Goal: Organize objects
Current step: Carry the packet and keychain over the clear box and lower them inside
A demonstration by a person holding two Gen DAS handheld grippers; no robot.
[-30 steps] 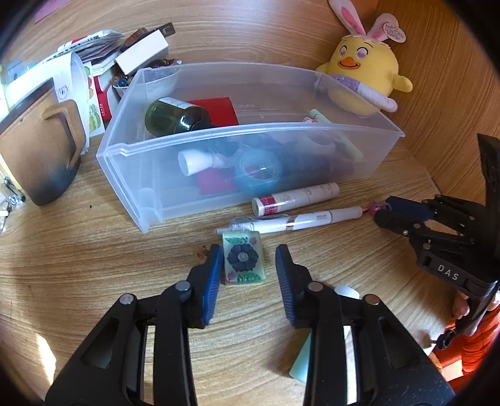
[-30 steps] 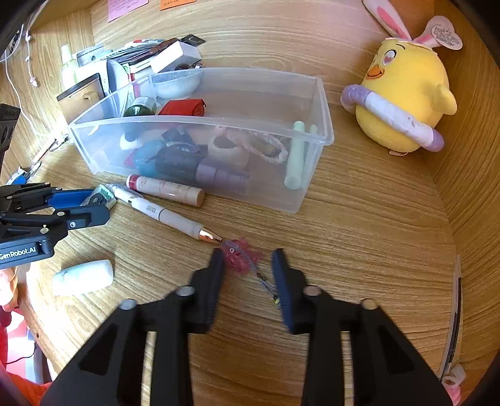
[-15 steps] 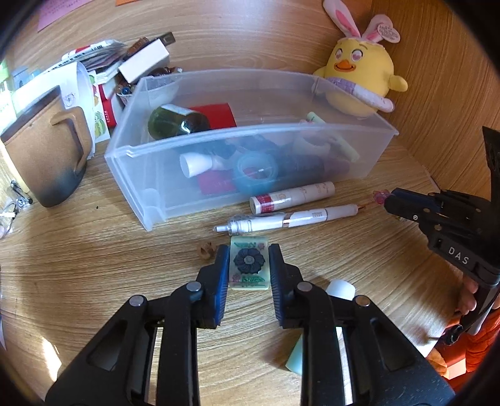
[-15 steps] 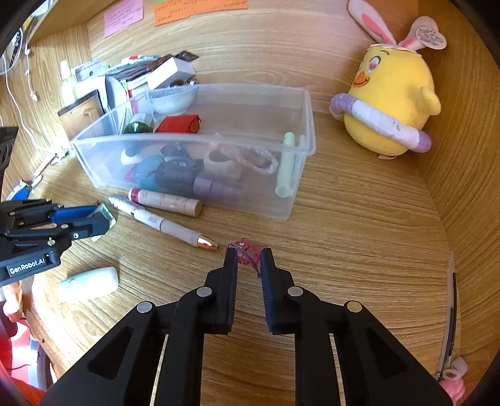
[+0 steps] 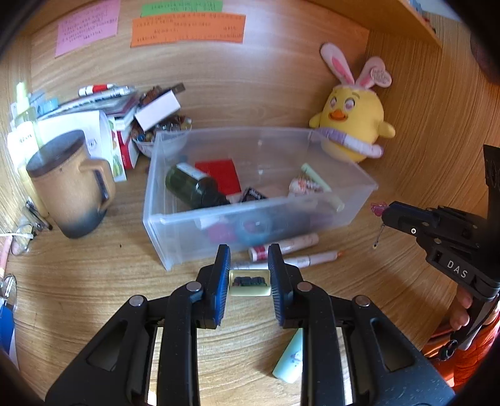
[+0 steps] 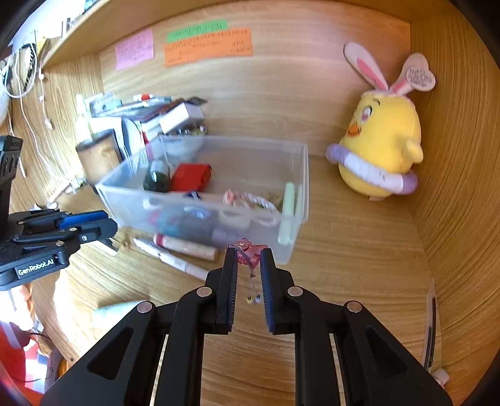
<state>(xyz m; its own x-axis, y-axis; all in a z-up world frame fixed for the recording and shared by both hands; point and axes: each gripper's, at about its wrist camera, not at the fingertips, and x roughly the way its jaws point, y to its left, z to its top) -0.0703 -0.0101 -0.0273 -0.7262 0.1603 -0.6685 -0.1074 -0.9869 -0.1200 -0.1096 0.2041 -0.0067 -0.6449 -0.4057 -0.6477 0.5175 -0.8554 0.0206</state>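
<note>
Left gripper [image 5: 249, 278] was pinched on a small pale-green square tile [image 5: 249, 282], blue pads pressed on its two sides, the tile clear of the wooden desk [image 5: 93, 281]. Right gripper [image 6: 247, 265] was nearly closed on a pink charm [image 6: 247, 251] at the fingertips, a thin chain with small beads hanging down between the fingers. In the left view the right gripper [image 5: 386, 214] showed at the right edge with the charm [image 5: 378, 208] at its tip, and a hand [image 5: 461, 309] in an orange sleeve on its handle.

Just beyond the left gripper, two pens lay on the desk, touching or nearly so: a short one with a red band [image 5: 282, 248] and a longer white one [image 5: 312, 259]. Both lay right against the front wall of a clear plastic bin [image 5: 175, 231]. Inside the bin: a dark green bottle [image 5: 193, 187], a red packet [image 5: 220, 175], a pale green stick [image 5: 318, 184], other blurred small items.

A pale mint tube [image 5: 289, 362] lay on the desk under the left gripper's right finger. Left of the bin stood a brown mug [image 5: 70, 187], a pile of boxes and books [image 5: 125, 115] behind it. A yellow chick plush [image 5: 353, 125] with bunny ears sat behind the bin's right corner. Pink, green and orange notes [image 5: 187, 28] were stuck on the back wall.
</note>
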